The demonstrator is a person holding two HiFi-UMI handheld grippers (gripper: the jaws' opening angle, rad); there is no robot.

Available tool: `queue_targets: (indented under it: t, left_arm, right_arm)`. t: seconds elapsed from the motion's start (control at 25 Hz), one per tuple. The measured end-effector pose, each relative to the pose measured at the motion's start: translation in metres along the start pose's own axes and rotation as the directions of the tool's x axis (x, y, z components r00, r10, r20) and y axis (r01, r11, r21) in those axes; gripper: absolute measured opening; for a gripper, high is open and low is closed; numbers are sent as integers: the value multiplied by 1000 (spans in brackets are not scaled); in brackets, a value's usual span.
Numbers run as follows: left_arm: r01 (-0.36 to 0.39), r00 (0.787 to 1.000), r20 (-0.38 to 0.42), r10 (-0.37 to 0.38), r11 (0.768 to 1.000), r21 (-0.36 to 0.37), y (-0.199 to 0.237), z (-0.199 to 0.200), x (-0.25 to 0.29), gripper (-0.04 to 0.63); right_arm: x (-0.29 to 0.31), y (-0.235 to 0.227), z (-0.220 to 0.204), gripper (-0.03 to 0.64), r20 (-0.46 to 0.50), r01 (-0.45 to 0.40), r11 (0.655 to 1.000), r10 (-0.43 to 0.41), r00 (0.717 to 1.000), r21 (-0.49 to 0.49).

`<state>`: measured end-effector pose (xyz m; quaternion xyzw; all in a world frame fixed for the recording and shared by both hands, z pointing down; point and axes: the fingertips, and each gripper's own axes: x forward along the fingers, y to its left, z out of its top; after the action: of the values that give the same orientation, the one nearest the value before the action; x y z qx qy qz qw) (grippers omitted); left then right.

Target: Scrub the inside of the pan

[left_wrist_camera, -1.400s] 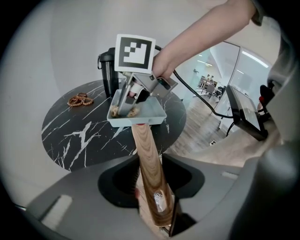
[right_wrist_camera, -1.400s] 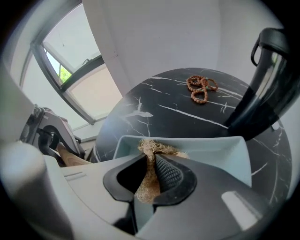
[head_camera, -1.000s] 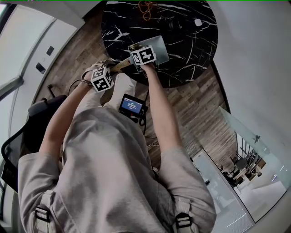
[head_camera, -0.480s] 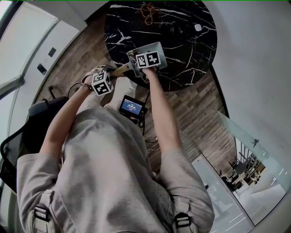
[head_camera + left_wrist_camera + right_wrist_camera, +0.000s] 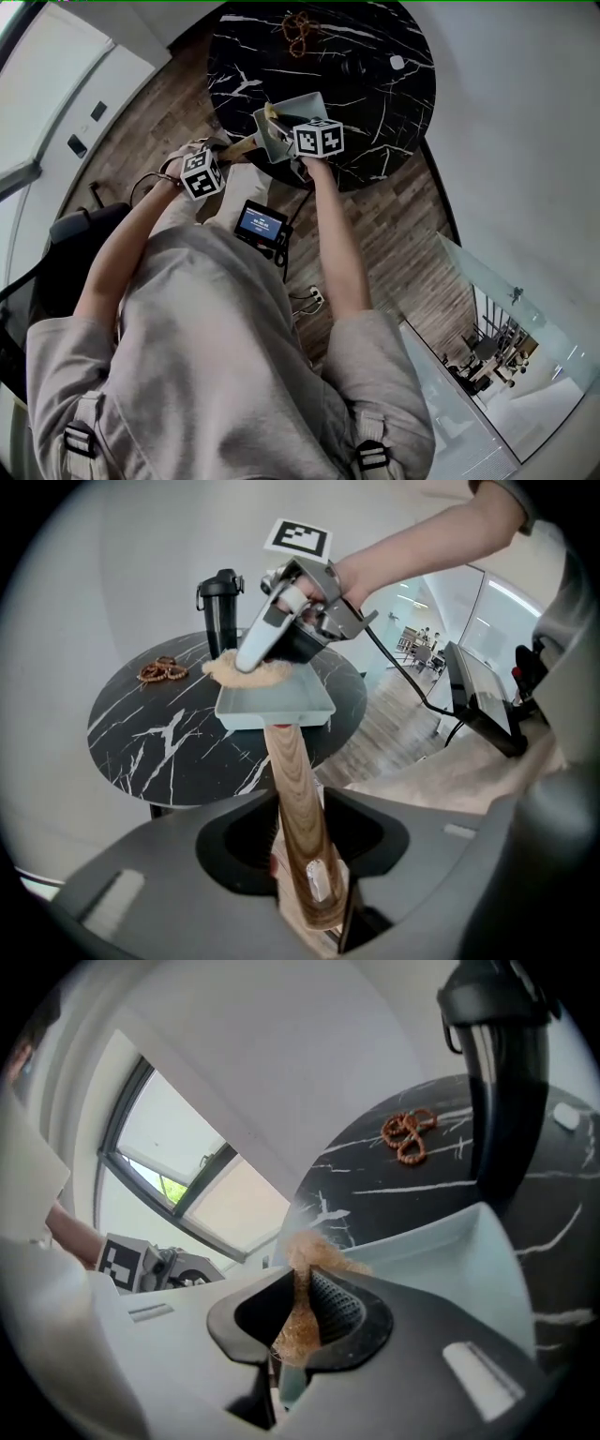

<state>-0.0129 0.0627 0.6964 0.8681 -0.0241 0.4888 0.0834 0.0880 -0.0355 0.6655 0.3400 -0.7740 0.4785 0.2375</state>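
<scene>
Wood fills the left gripper point(image 5: 298, 850): its jaws are clamped on the handle point(image 5: 292, 780), which runs toward 12 o'clock to the pale square pan point(image 5: 272, 705). In the head view the pan sits near the 7 o'clock edge of the black marble table point(image 5: 384, 94). The right gripper point(image 5: 298, 1312) has its jaws pressed together on a tan scrubber point(image 5: 314, 1258), which in the left gripper view is at the pan's 11 o'clock corner. Brown loops point(image 5: 164, 670) and a black bottle point(image 5: 218, 607) lie beyond the pan, toward 10 and 11 o'clock.
</scene>
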Motion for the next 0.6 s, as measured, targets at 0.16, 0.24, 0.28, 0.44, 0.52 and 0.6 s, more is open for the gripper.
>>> queue_targets:
  t: [0.16,0.24,0.28,0.44,0.52,0.6]
  left_arm:
    - [-5,1000,1,5,1000,-13,1,1,0,149]
    - [-10,1000,1,10,1000,-17,1,1,0,149]
    - [-13,1000,0,13,1000,-19,1,1,0,147]
    - [-22,1000,-5,22,1000,-23,1,1,0,146]
    - [-25,1000,-6,25,999,-25,2,1,1,146]
    - [-27,1000,-5,27,999,-29,2,0,1,146]
  right_arm:
    - [-43,-48,10,63,-14,276,923,-290,957,-268]
    - [-58,-71,11,64,-24,373,840,-415,910,-395]
    - [-63,-80,11,64,-30,403,801,-462,886,-443]
    - [-65,-104,3,69,-80,438,707,-570,818,-555]
    - [-59,-111,-2,73,-107,432,687,-593,798,-585]
    - [-51,-116,-3,77,-117,428,664,-612,782,-612]
